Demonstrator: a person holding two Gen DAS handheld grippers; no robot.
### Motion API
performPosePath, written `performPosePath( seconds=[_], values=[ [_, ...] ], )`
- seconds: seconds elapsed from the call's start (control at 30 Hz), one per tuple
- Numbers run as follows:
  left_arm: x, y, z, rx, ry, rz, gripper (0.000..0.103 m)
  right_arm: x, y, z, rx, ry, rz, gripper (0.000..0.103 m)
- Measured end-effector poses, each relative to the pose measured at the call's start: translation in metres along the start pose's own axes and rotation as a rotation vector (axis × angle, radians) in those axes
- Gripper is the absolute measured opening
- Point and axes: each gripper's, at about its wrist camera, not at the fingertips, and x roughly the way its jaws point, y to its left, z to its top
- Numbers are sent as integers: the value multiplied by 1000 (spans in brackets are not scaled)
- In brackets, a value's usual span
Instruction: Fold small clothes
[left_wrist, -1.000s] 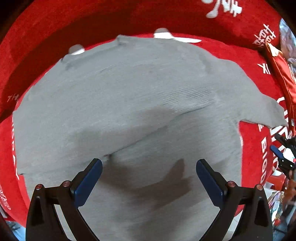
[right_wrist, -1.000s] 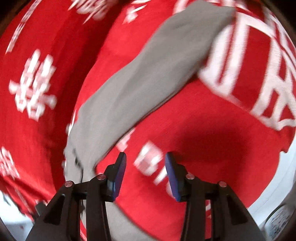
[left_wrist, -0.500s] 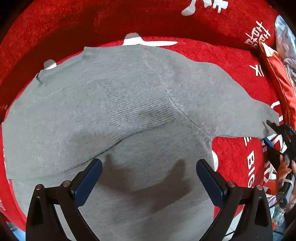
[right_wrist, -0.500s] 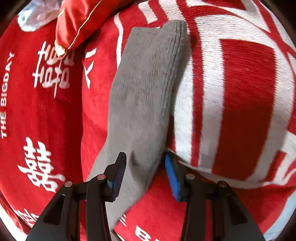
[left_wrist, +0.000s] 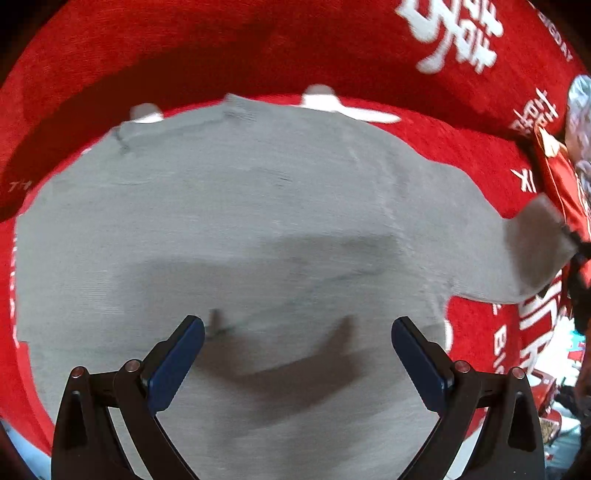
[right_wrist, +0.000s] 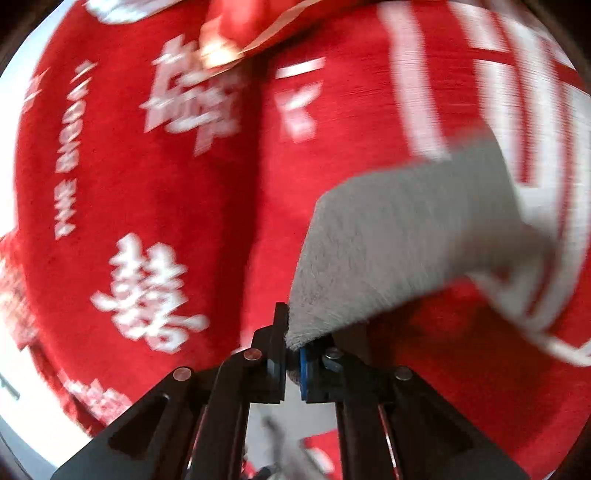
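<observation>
A small grey knit sweater (left_wrist: 236, 221) lies spread flat on a red blanket (left_wrist: 258, 51) with white lettering. My left gripper (left_wrist: 297, 350) hangs just above the sweater's body, jaws wide open and empty. One grey sleeve (left_wrist: 532, 254) stretches out to the right in the left wrist view. In the right wrist view my right gripper (right_wrist: 293, 356) is shut on the edge of that grey sleeve (right_wrist: 399, 236) and holds it lifted off the blanket. The right wrist view is blurred.
A red cushion (left_wrist: 557, 184) with gold trim lies at the blanket's right edge; it also shows at the top of the right wrist view (right_wrist: 258, 26). The blanket's (right_wrist: 147, 147) edge and pale floor (right_wrist: 22, 110) show at far left there.
My right gripper has closed on the sleeve and lifted it; before, its jaws were open around the sleeve. My left gripper stayed open, drifting slightly over the sweater.
</observation>
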Motion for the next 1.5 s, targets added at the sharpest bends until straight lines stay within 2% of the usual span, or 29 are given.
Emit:
performPosePath(
  seconds=[0.13, 0.23, 0.33, 0.47, 0.57, 0.63, 0.7, 0.77, 0.83, 0.87, 0.9, 0.97, 1.07, 1.13, 1.17, 1.3, 1.4, 1.47, 1.5],
  values=[
    [-14, 33, -4, -27, -30, 38, 101, 37, 75, -37, -211, 125, 63, 5],
    [-23, 62, -9, -56, -54, 69, 101, 76, 126, -81, -362, 231, 103, 5],
    [-31, 96, -16, -108, -68, 88, 101, 122, 162, -135, -516, 352, 94, 5],
    [-39, 142, -30, -181, -79, 110, 101, 185, 173, -217, -654, 511, 9, 5],
    [-38, 171, -38, -226, -75, 130, 101, 224, 156, -263, -699, 608, -103, 5],
    [-37, 186, -44, -247, -73, 138, 101, 240, 141, -281, -713, 648, -184, 5],
    [-36, 193, -46, -256, -72, 138, 101, 250, 127, -291, -703, 670, -261, 9],
    [-34, 198, -49, -263, -70, 132, 101, 248, 119, -293, -668, 664, -301, 13],
    [-33, 198, -49, -265, -70, 122, 101, 238, 115, -285, -623, 641, -291, 25],
    [-34, 197, -49, -264, -72, 116, 101, 234, 115, -280, -603, 626, -287, 37],
    [-35, 195, -49, -263, -74, 111, 101, 227, 114, -273, -580, 604, -282, 44],
    [-36, 194, -48, -264, -82, 95, 101, 218, 116, -257, -533, 543, -285, 44],
    [-44, 200, -47, -296, -126, 21, 101, 212, 119, -239, -466, 465, -282, 43],
    [-50, 209, -47, -341, -164, -59, 101, 218, 125, -235, -448, 446, -281, 13],
    [-52, 213, -47, -356, -178, -93, 101, 222, 129, -237, -461, 450, -278, 7],
    [-54, 230, -40, -418, -211, -257, 101, 243, 163, -273, -666, 535, -207, 7],
    [-43, 239, -31, -457, -195, -374, 101, 258, 174, -311, -806, 651, -188, 7],
    [-30, 240, -26, -484, -165, -440, 101, 269, 169, -332, -836, 732, -189, 8],
    [-24, 239, -25, -488, -154, -454, 101, 275, 162, -341, -824, 787, -194, 12]
  ],
)
